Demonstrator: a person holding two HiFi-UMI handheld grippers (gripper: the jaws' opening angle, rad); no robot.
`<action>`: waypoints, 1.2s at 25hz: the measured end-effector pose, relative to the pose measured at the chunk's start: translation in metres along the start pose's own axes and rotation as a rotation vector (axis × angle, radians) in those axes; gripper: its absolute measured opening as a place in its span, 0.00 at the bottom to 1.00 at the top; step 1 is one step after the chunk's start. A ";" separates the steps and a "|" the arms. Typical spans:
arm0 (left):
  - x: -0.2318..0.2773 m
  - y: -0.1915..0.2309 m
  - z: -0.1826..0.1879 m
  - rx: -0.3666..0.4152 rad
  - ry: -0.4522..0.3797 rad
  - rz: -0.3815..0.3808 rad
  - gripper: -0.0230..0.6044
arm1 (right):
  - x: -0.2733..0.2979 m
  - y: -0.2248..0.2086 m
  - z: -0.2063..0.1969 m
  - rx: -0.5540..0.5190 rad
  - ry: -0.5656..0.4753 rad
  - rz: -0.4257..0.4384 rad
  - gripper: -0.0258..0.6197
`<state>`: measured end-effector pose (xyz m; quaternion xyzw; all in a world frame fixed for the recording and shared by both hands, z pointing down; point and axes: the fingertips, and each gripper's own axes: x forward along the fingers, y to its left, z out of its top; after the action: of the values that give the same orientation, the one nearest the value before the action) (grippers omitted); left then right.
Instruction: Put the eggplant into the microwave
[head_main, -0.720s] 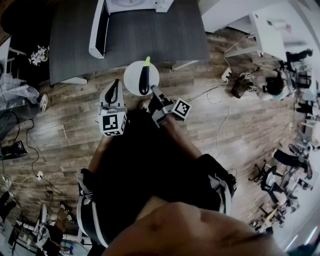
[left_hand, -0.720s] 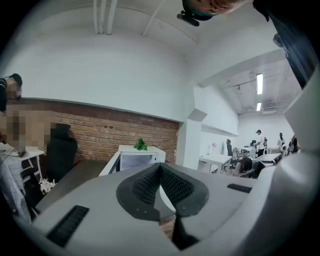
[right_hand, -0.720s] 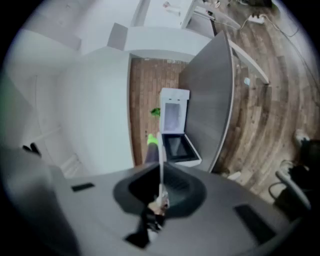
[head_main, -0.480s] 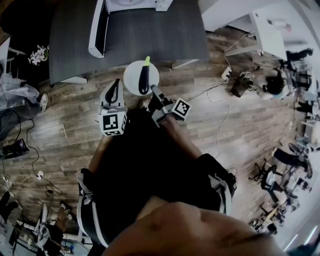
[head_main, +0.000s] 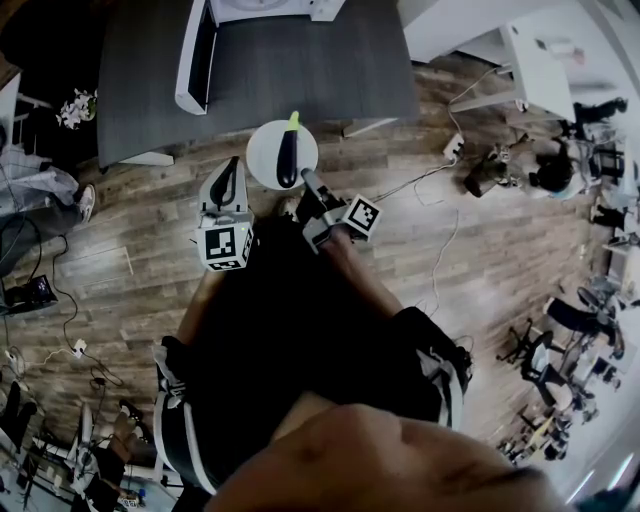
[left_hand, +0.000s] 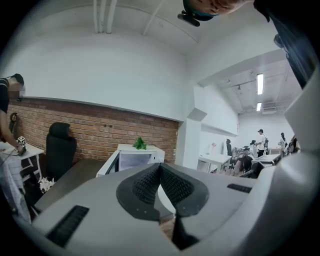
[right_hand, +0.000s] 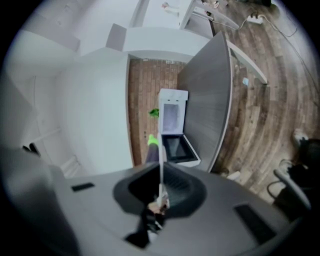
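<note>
A dark purple eggplant (head_main: 288, 158) with a green stem lies on a round white plate (head_main: 262, 160), held up over the wood floor just in front of the grey table (head_main: 300, 80). My right gripper (head_main: 306, 180) is shut on the plate's near rim. In the right gripper view the plate (right_hand: 161, 160) shows edge-on as a thin white line between the jaws, with the eggplant (right_hand: 151, 150) beyond. The white microwave (head_main: 260, 10) stands on the table, its door (head_main: 195, 55) swung open to the left. My left gripper (head_main: 229, 170) is shut and holds nothing, left of the plate.
A small green plant (left_hand: 139, 144) sits on top of the microwave (left_hand: 134, 159). A black office chair (left_hand: 60, 147) stands by the brick wall. Cables and a power strip (head_main: 452, 150) lie on the floor to the right. People stand at desks far off.
</note>
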<state>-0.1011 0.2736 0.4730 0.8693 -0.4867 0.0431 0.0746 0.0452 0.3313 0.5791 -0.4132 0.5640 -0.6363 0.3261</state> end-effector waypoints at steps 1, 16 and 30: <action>0.000 0.000 0.000 0.001 -0.001 0.000 0.10 | 0.000 -0.001 0.000 0.003 -0.001 -0.001 0.10; 0.026 -0.042 0.009 0.010 -0.014 0.045 0.10 | -0.017 -0.012 0.047 0.007 0.035 -0.005 0.10; 0.050 -0.073 0.010 0.025 -0.010 0.067 0.10 | -0.020 -0.028 0.085 0.020 0.044 -0.028 0.10</action>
<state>-0.0125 0.2673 0.4642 0.8535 -0.5154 0.0476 0.0598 0.1315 0.3145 0.6054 -0.4037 0.5586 -0.6555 0.3088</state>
